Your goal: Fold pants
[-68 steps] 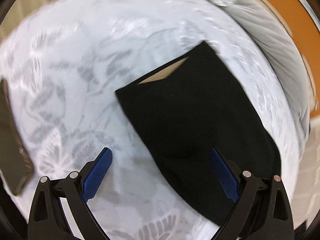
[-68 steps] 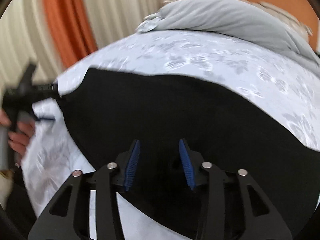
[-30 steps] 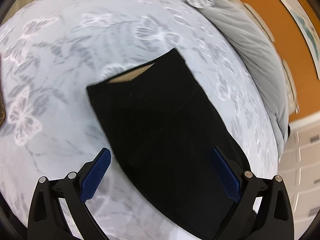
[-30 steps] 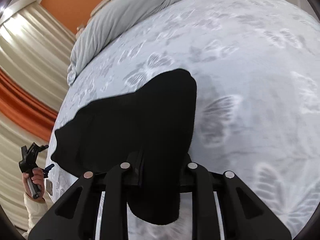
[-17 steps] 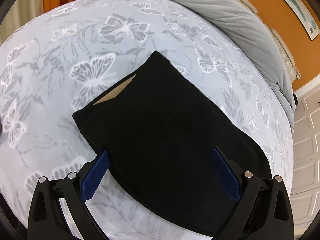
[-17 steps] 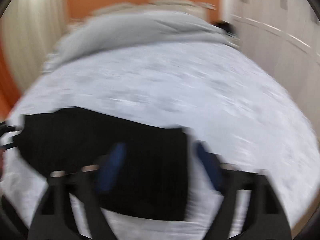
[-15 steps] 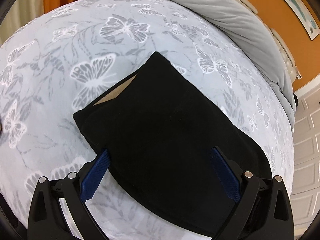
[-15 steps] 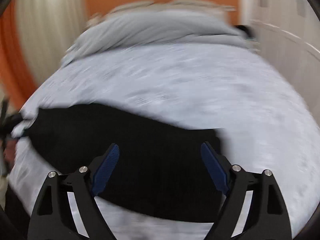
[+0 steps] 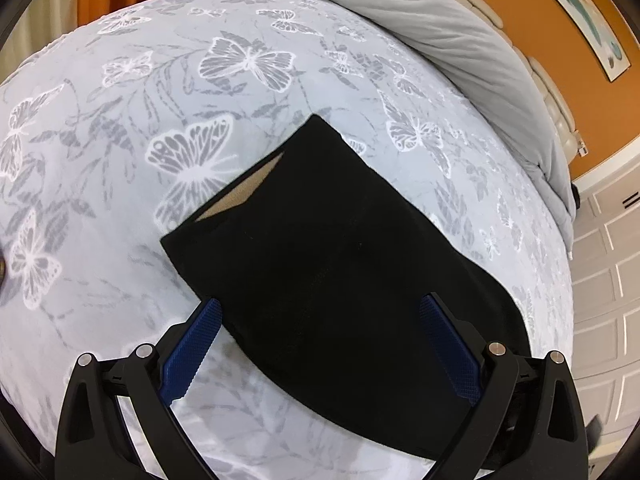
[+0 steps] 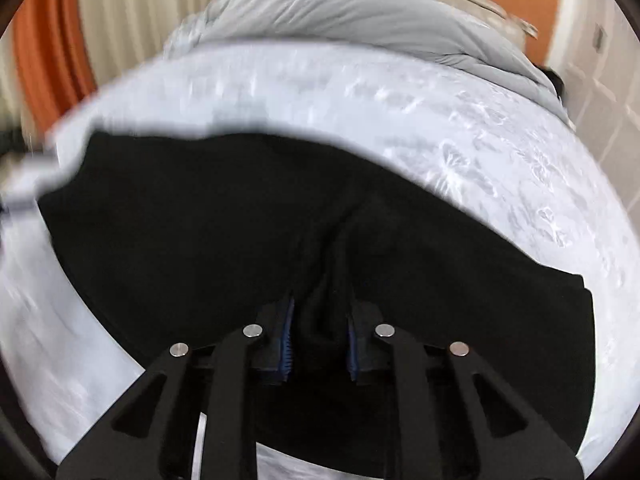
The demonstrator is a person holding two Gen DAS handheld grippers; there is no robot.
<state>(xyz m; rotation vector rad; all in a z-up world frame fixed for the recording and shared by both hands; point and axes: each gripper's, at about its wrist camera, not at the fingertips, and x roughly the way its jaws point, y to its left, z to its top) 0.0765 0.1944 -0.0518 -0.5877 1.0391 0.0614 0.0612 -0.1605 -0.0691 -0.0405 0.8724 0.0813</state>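
Note:
Black pants [image 9: 340, 260] lie folded on the butterfly-print bed cover [image 9: 120, 152], with a sliver of tan lining [image 9: 240, 196] showing at the waist opening. My left gripper [image 9: 320, 302] hovers over the near part of the pants, jaws wide open, touching nothing. In the right wrist view the pants [image 10: 192, 220] stretch across the bed. My right gripper [image 10: 320, 304] is closing on a puckered ridge of the black cloth, which is bunched between its blue pads [image 10: 287, 332].
A rolled grey duvet [image 9: 460, 52] lies along the head of the bed under an orange wall. Orange and cream curtains [image 10: 60, 40] hang on one side, white wardrobe doors [image 9: 608, 264] on the other. Bare bed cover [image 10: 500, 128] surrounds the pants.
My right gripper let go of the lifted pant end, swung sideways with jaws open, then closed on a ridge of cloth mid-pants. The left gripper shifted slightly and stayed open.

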